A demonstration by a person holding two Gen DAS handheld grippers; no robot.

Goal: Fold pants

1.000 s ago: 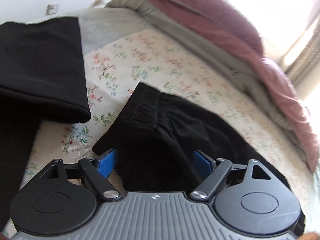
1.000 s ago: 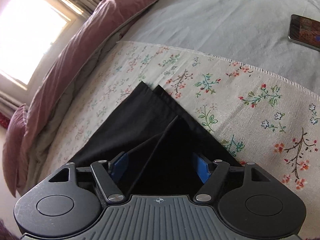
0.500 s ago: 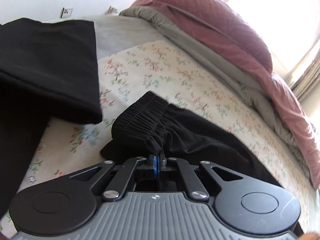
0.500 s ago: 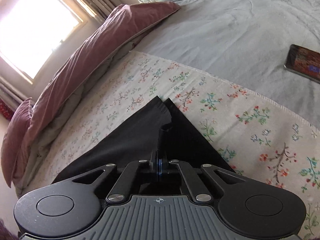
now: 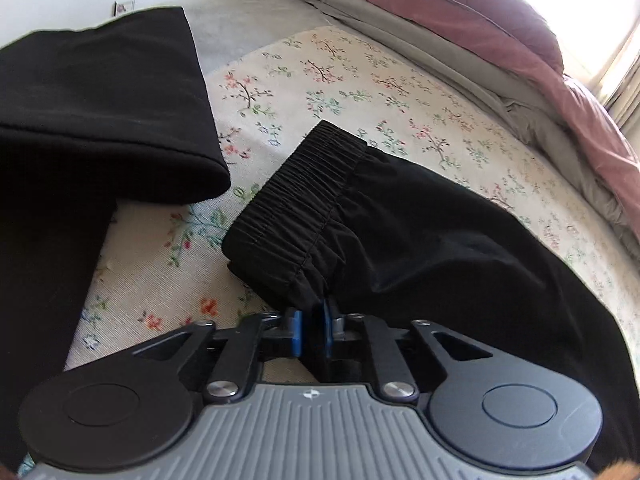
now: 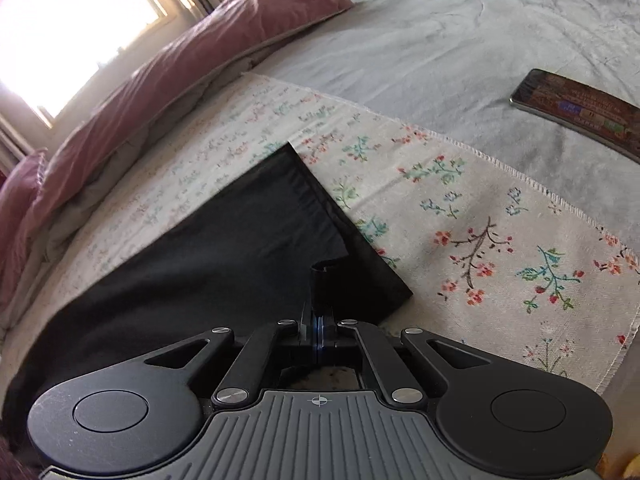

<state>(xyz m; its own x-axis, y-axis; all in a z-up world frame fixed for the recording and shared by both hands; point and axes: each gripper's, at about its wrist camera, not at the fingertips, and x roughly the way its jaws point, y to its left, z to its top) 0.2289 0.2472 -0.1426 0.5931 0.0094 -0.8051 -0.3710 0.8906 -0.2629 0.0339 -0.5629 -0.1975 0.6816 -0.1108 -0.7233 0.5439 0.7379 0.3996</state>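
Observation:
Black pants lie on a floral cloth on the bed. In the left wrist view my left gripper is shut on the near edge of the gathered elastic waistband, which is bunched and lifted a little. In the right wrist view my right gripper is shut on a pinch of the pants' leg hems; the leg end lies flat, stretching away to the left.
A folded black garment lies left of the waistband. A phone rests on the grey blanket at right. Mauve pillows and a bright window border the far side.
Both grippers were open around the pants a second ago. Both have shut on the fabric, the left on the waistband, the right on the hems, and lifted slightly.

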